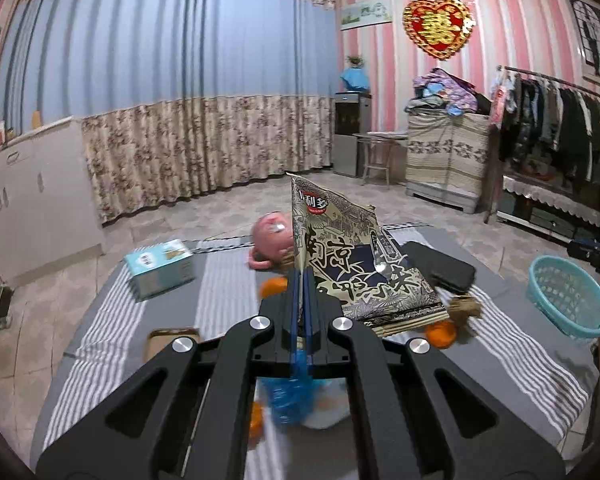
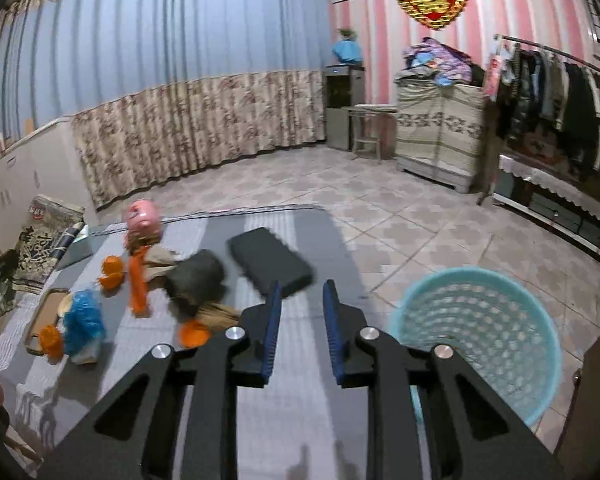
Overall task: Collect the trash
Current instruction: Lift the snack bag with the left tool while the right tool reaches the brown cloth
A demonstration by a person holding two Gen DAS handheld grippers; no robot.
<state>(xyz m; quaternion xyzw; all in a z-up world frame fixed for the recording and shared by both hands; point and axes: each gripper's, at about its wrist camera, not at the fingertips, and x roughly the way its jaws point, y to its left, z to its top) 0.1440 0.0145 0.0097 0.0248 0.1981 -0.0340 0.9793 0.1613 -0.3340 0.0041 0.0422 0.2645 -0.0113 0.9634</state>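
My left gripper (image 1: 302,280) is shut on an empty snack bag (image 1: 352,256), black and cream with Chinese print, held upright above the striped table. The bag also shows at the far left of the right wrist view (image 2: 44,240). My right gripper (image 2: 300,292) is open and empty over the table's right part. A light blue mesh basket (image 2: 480,344) stands on the floor just right of it, also in the left wrist view (image 1: 568,296). Orange peel pieces (image 2: 112,272), a crumpled blue plastic bag (image 2: 82,320) and a brown paper scrap (image 2: 216,314) lie on the table.
A grey striped cloth (image 2: 284,420) covers the table. On it lie a pink doll head (image 2: 142,218), a black flat case (image 2: 270,260), a dark grey lump (image 2: 196,276), a teal box (image 1: 160,270) and a small tray (image 2: 40,318). Tiled floor lies beyond.
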